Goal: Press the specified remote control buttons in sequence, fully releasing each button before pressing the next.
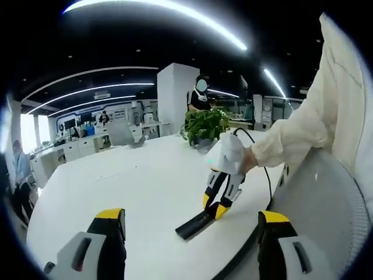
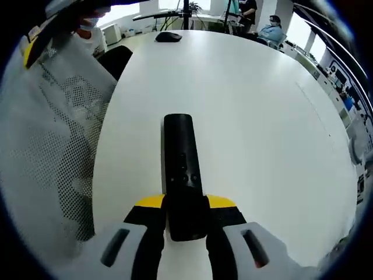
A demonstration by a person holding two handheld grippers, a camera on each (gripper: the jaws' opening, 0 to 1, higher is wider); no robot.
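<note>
Black two-jaw left gripper point(image 1: 189, 224) with yellow tips, grey-white housings; right gripper point(image 2: 185, 213) alike, white body, black trailing cable point(image 1: 266, 175). Person's cream long sleeve point(image 1: 303, 125), gathered cuff.

White round table point(image 2: 256, 116): 1 black remote point(image 2: 182, 169) flat near its edge, potted plant point(image 1: 205, 125) and dark mouse-like object point(image 2: 168, 37) farther off.

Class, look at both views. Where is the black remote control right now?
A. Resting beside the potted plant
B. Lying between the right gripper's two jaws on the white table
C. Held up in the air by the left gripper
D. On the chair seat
B: the right gripper has a jaw on each side of the remote control, which lies flat on the white table.
</note>
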